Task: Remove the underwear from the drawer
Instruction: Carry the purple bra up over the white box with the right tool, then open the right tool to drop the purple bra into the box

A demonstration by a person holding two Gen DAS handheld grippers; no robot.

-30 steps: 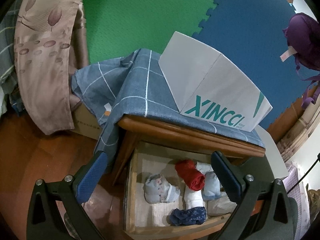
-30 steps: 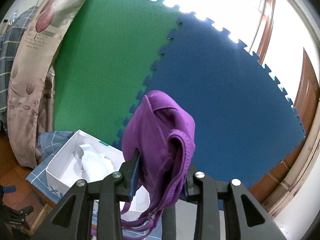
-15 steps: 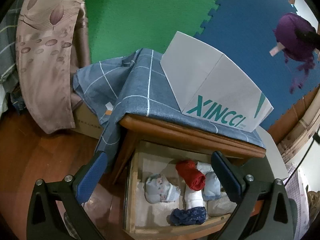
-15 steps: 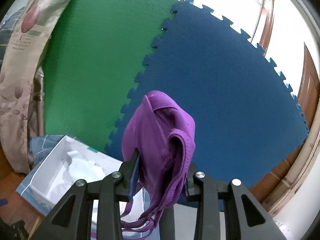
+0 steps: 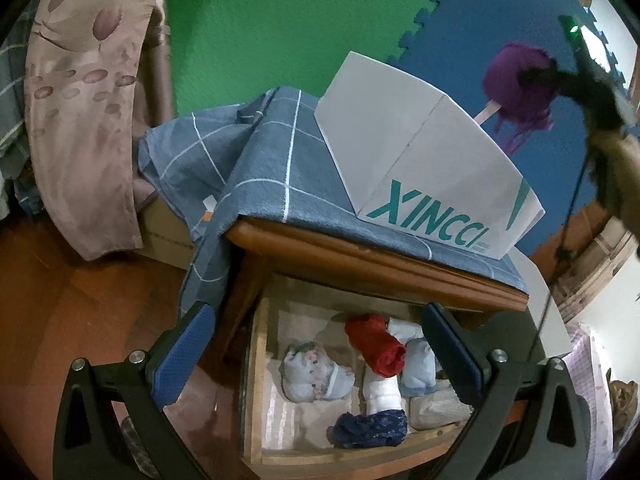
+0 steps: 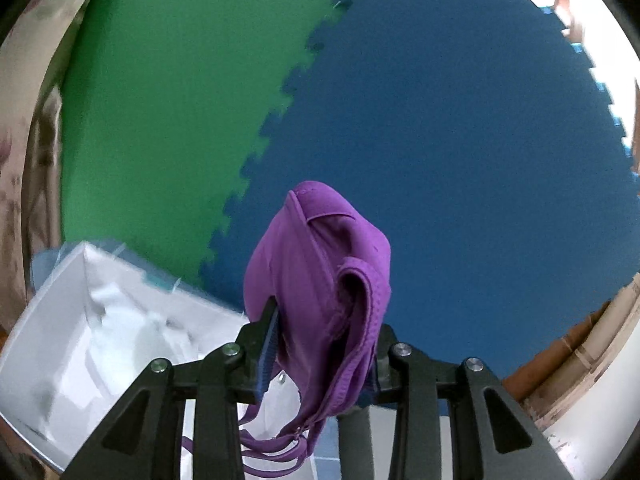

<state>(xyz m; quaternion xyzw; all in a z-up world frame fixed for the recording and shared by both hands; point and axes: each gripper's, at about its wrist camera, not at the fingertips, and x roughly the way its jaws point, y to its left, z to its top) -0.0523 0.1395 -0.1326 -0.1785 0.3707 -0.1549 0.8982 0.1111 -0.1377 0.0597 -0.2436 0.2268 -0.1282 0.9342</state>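
Note:
My right gripper (image 6: 324,334) is shut on purple underwear (image 6: 320,280), its straps hanging below the fingers. In the left wrist view the same purple underwear (image 5: 518,82) hangs high above the far right side of the white box (image 5: 420,164). The white box (image 6: 92,340) is open-topped with white paper inside. My left gripper (image 5: 318,356) is open and empty above the open wooden drawer (image 5: 256,380). The drawer holds several rolled garments: a red roll (image 5: 376,344), a pale floral bundle (image 5: 316,372), a white roll (image 5: 382,394) and a dark blue piece (image 5: 370,428).
The box stands on a blue checked cloth (image 5: 260,152) draped over the wooden cabinet (image 5: 360,248). Green (image 5: 280,20) and blue foam mats (image 5: 500,12) line the wall behind. A pinkish curtain (image 5: 80,100) hangs at left. Wood floor (image 5: 60,300) lies lower left.
My right gripper has carried the purple underwear leftward and nearer, to above the box's far right side. The left gripper has stayed over the drawer.

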